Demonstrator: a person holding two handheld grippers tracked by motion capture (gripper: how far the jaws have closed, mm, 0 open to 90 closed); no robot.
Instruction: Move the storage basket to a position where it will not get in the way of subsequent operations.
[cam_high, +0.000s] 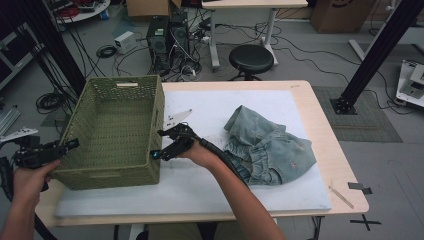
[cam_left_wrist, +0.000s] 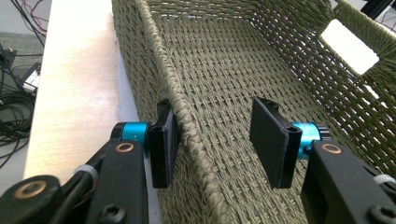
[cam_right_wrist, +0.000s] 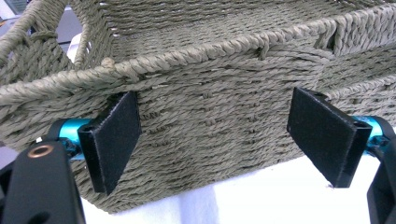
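Observation:
A green woven basket (cam_high: 115, 175) stands empty on the left part of the white mat (cam_high: 200, 192). My left gripper (cam_high: 74, 144) is at the basket's left wall. In the left gripper view it (cam_left_wrist: 215, 121) straddles the rim (cam_left_wrist: 180, 100): one pad lies against the outside of the wall, the other stands apart inside the basket, so the jaws are open. My right gripper (cam_high: 159, 144) is at the basket's right wall. In the right gripper view it (cam_right_wrist: 215, 112) faces the wall (cam_right_wrist: 210, 121) from outside with its jaws wide open and nothing between them.
A crumpled light-blue denim garment (cam_high: 270, 150) lies on the mat to the right of my right forearm. The wooden table (cam_high: 340, 165) ends close behind the basket. On the floor beyond are a black stool (cam_high: 251, 57), computer cases (cam_high: 167, 37) and cables.

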